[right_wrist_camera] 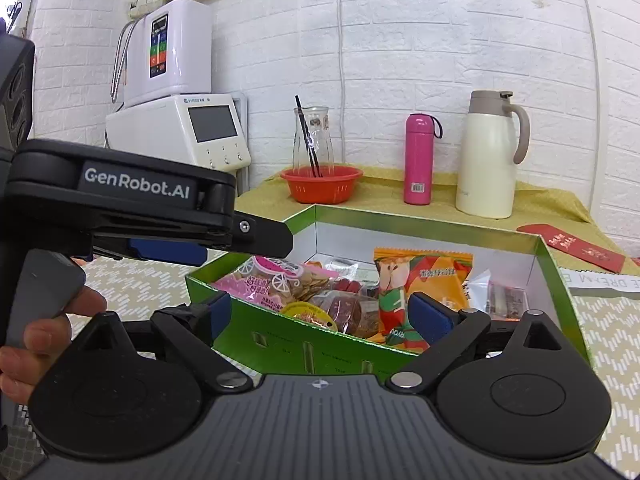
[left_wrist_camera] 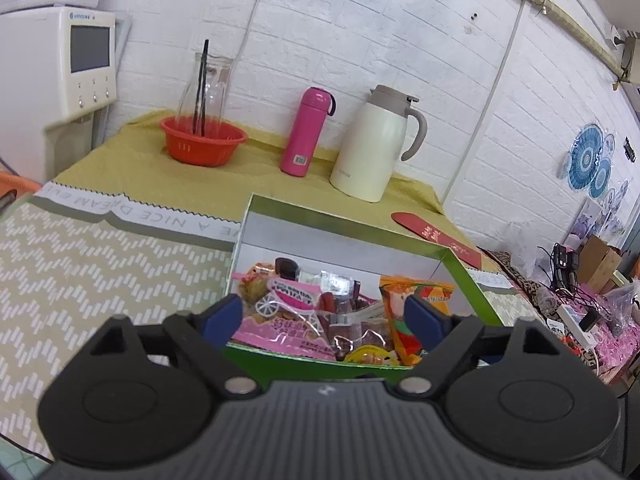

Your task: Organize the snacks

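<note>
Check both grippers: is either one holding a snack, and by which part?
Nothing is held. The left gripper and right gripper both stand open before the green box, with no snack between their pads.

Home kitchen corner, thermos jug (right_wrist_camera: 490,156), water purifier (right_wrist_camera: 176,52)

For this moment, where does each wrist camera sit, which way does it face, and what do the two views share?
Left wrist: on the left gripper, facing forward and down into the green snack box; only its own open fingers show.
Right wrist: on the right gripper, facing the same box from its near corner; its open fingers, the left gripper and a hand show.
Shared: the box, orange packet, red basket, pink bottle, cream jug.
</note>
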{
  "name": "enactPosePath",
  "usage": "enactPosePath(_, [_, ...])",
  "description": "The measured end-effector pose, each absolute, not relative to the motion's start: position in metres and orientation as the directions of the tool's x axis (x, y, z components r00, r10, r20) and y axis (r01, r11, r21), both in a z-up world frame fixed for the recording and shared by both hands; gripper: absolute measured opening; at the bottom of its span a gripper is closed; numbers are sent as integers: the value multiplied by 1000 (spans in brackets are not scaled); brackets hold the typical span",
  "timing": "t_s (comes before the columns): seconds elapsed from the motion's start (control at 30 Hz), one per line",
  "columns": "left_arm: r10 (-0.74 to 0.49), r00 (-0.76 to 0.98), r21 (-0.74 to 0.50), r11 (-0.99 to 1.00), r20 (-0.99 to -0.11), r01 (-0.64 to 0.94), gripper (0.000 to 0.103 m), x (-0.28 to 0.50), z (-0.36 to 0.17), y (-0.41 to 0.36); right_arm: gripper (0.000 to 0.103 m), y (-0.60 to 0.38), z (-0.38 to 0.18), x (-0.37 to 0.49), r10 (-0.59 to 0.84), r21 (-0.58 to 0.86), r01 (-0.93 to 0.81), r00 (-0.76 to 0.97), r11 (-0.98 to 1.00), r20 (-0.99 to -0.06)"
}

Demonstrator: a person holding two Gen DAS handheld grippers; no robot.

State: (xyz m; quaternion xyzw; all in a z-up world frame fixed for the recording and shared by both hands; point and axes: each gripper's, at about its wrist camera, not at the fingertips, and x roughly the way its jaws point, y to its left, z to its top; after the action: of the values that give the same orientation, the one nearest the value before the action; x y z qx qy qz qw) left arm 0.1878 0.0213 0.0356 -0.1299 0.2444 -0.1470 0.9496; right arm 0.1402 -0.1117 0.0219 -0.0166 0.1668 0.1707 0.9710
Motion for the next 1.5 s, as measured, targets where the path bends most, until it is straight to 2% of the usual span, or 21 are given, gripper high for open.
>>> enactPosePath(0.03, [-331,850,-307,928,-409,214,98,183,41,21,103,-113,25,138,324,22,-335,887,942,-328])
enactPosePath(0.17, [-311,884,-252,940,-348,231,99,160,60,17,103,-121,42,127,296,-4,-315,897,949,-330])
enactPosePath(0.47, [-210,918,-133,976,-336,175,99,98,69,11,103,-144,53,71,202,-60,-239,909,969,-364])
enactPosePath(0.7, [-161,900,-170,981,-406,99,98,62,40,14,103,-166,39,38,132,-31,-158,907,987,-400])
enactPosePath(1.0, [-93,862,-89,994,-498,56,98,40,7,3,103,-180,20,17,96,9,-103,892,995,-443])
enactPosePath(1.17, [-44,855,-39,999,-516,29,98,36,2,0,103,-185,18,12,79,27,-75,891,997,-448])
enactPosePath(1.5, [-54,848,-37,998,-527,41,98,33,3,-3,103,-185,15,9,83,33,-76,886,997,-455])
